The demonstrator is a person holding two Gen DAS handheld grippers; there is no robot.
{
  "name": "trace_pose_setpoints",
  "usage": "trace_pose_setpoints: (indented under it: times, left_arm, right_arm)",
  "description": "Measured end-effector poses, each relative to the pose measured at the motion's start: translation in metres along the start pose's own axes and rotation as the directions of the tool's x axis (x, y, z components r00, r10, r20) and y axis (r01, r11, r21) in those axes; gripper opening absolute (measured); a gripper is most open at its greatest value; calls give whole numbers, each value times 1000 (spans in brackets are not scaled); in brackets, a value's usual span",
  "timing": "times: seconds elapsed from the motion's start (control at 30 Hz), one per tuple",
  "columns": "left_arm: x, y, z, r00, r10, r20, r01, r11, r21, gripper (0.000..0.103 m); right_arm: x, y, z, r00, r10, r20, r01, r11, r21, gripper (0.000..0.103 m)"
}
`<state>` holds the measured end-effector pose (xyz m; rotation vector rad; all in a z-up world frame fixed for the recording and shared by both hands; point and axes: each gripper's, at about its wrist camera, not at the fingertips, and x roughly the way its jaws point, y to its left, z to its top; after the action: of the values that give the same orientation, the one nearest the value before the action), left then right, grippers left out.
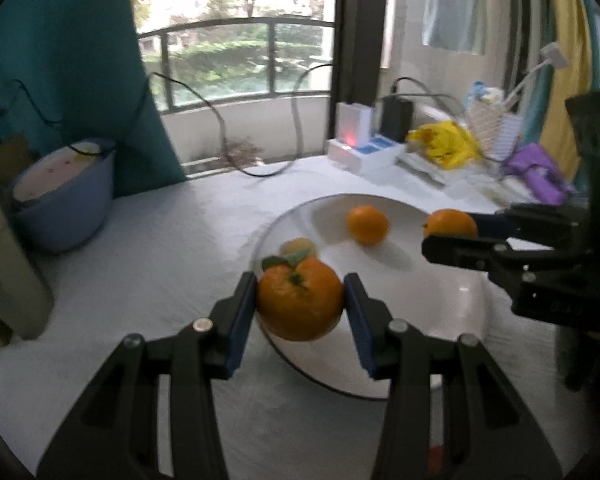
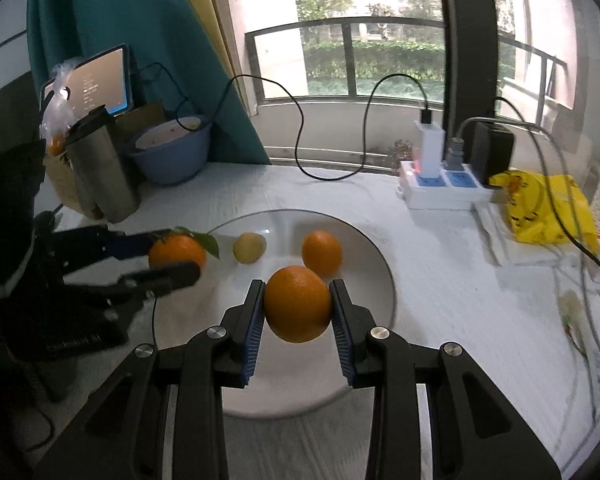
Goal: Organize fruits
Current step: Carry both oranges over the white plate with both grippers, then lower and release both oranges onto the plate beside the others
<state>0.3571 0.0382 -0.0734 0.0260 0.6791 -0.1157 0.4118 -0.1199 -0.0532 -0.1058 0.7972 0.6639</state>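
My left jaws (image 1: 300, 300) grip a leafy orange (image 1: 300, 298) over the plate's (image 2: 380, 272) 9 o'clock rim; my right jaws (image 2: 298, 304) clamp another orange (image 2: 298, 304) above it. A loose orange (image 2: 321, 253) and lemon (image 2: 249, 247) lie at 12.

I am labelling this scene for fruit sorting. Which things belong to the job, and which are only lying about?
Job: leafy orange in left gripper; plain orange in right gripper; white plate holding a loose orange and a yellow fruit.

Lying about: blue basin, steel cup, power strip, yellow bag, tablet.
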Motion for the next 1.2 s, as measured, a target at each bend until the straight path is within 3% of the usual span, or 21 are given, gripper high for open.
trace_pose_setpoints:
  times: [0.03,0.23,0.43,0.63,0.83,0.93,1.2]
  left_arm:
    - [4,0,-1,1000,18,1,-18,1000,3,46]
    - [13,9,0,999,-41,-34,40,998,-43,46]
    - [11,6,0,999,-23,-35,22,999,-30,46]
    - [12,5,1,999,-21,-36,20,999,-30,47]
    - [12,5,0,999,-26,-36,25,999,-31,49]
    - [16,9,-1,997,-47,-63,43,997,-70,57]
    - [9,12,-4,997,-44,-56,39,996,-84,58]
  right_arm:
    - [5,2,2,1000,3,-1,-3,1000,0,34]
    - [31,12,11,1000,6,-20,-7,1000,-30,34]
    - [54,27,23,999,-37,-9,36,993,-114,34]
    - [70,23,35,999,-31,-24,29,994,-110,34]
    - [73,20,35,999,-20,-46,15,994,-107,35]
    - [73,20,36,999,-20,-44,16,994,-104,35]
    - [60,18,37,999,-39,-18,37,996,-76,37]
